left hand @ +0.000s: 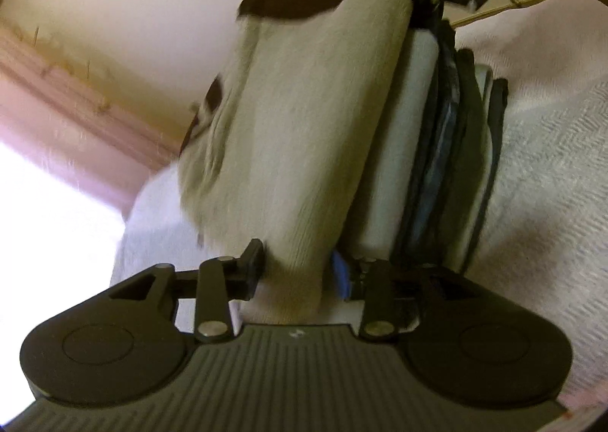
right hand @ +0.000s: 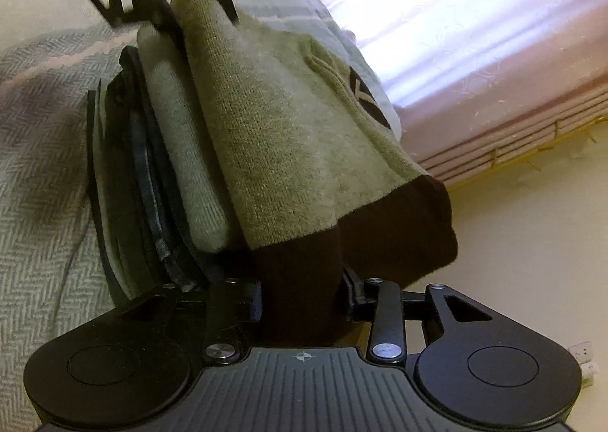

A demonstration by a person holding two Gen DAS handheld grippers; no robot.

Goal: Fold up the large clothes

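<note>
**We hold a folded sweater at both ends over a stack of clothes on the bed.**

We see the folded beige knit sweater with dark brown trim [left hand: 304, 135] [right hand: 281, 135] lying on top of a stack of folded grey and dark blue garments [left hand: 448, 151] [right hand: 152, 173], which rests on the pale herringbone-weave bed cover [left hand: 543, 181] [right hand: 41, 173]. The left hand-held gripper [left hand: 300, 272] has its jaws partly spread around the near beige end of the sweater; we cannot tell whether the pads still press on the cloth. The right hand-held gripper [right hand: 304, 299] stands likewise around the dark brown end, grip undetermined. Each view shows the other hand-held gripper at the sweater's far end.
</note>
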